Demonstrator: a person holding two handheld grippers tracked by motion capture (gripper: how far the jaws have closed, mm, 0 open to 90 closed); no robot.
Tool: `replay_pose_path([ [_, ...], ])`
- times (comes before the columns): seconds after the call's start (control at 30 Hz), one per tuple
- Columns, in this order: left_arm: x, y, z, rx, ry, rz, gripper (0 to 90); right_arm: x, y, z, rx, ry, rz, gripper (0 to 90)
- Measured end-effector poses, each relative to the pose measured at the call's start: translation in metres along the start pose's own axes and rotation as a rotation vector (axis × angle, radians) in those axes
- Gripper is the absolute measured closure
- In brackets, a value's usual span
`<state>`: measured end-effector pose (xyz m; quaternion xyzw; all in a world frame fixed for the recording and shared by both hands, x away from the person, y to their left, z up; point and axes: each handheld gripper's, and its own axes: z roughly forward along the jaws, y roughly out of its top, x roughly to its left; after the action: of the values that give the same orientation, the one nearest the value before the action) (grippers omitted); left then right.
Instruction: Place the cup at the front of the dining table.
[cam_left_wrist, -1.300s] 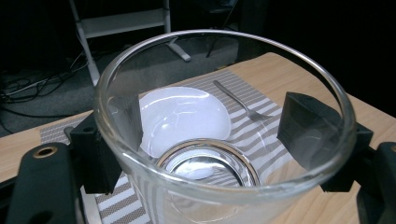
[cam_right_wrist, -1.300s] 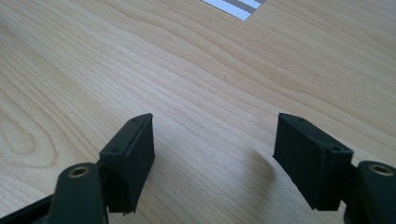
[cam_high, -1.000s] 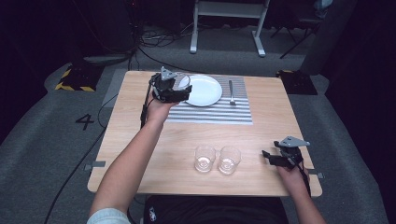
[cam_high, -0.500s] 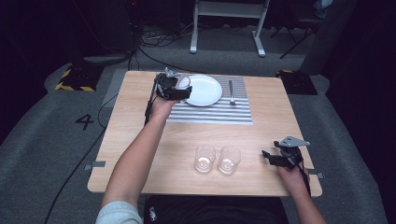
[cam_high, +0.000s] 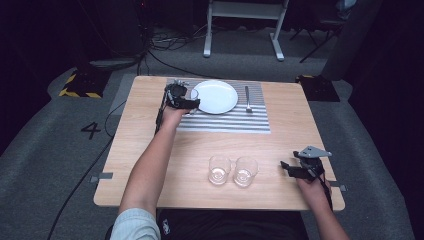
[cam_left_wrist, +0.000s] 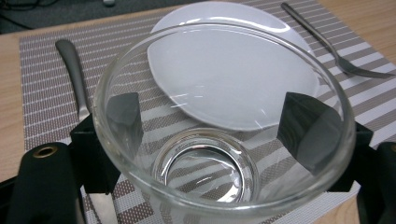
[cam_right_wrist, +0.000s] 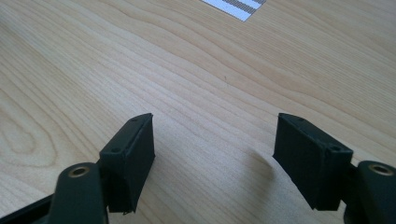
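Note:
My left gripper (cam_high: 186, 100) is shut on a clear drinking glass (cam_high: 192, 94), held upright over the left part of a striped placemat (cam_high: 225, 122). In the left gripper view the glass (cam_left_wrist: 219, 140) sits between both black pads, seen through its wall. Beyond it lies a white plate (cam_left_wrist: 233, 70), with a knife (cam_left_wrist: 72, 70) to the left and a fork (cam_left_wrist: 327, 46) to the right. My right gripper (cam_high: 289, 168) rests near the table's front right corner. It is open, with bare wood between its pads (cam_right_wrist: 130, 154).
Two empty glasses (cam_high: 219, 170) (cam_high: 245, 171) stand side by side near the front edge, left of my right gripper. The plate (cam_high: 216, 96) and fork (cam_high: 247, 99) lie on the placemat. The wooden table (cam_high: 300, 125) is bare at right.
My left gripper has shifted slightly toward me with the glass, staying at the plate's left. The right gripper has not moved.

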<state>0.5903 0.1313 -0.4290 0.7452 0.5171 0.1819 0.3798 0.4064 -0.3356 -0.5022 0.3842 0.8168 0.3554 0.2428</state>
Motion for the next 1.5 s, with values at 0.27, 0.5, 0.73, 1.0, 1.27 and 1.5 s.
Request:
replay_pose_path([
  [0.27,0.007,-0.006,0.017,0.057,0.016,0.012,19.6,0.0,0.0,0.0,0.0,-0.004,0.0,28.9],
  [0.5,0.015,-0.012,0.025,0.091,0.039,0.017,19.6,0.0,0.0,0.0,0.001,-0.006,0.0,28.9],
  [0.73,0.012,-0.016,0.026,0.089,0.035,0.028,19.5,0.0,0.0,0.0,-0.001,-0.009,-0.001,28.9],
  [1.0,0.012,-0.023,0.022,0.093,0.031,0.07,19.4,0.0,0.0,0.0,-0.001,-0.01,-0.001,28.9],
  [1.27,0.01,-0.025,0.017,0.068,0.031,0.053,18.5,0.0,0.0,0.0,0.001,-0.008,-0.001,28.9],
  [1.5,0.009,-0.023,-0.002,0.013,0.02,0.04,16.7,0.0,0.0,0.0,0.0,-0.004,-0.001,28.9],
])
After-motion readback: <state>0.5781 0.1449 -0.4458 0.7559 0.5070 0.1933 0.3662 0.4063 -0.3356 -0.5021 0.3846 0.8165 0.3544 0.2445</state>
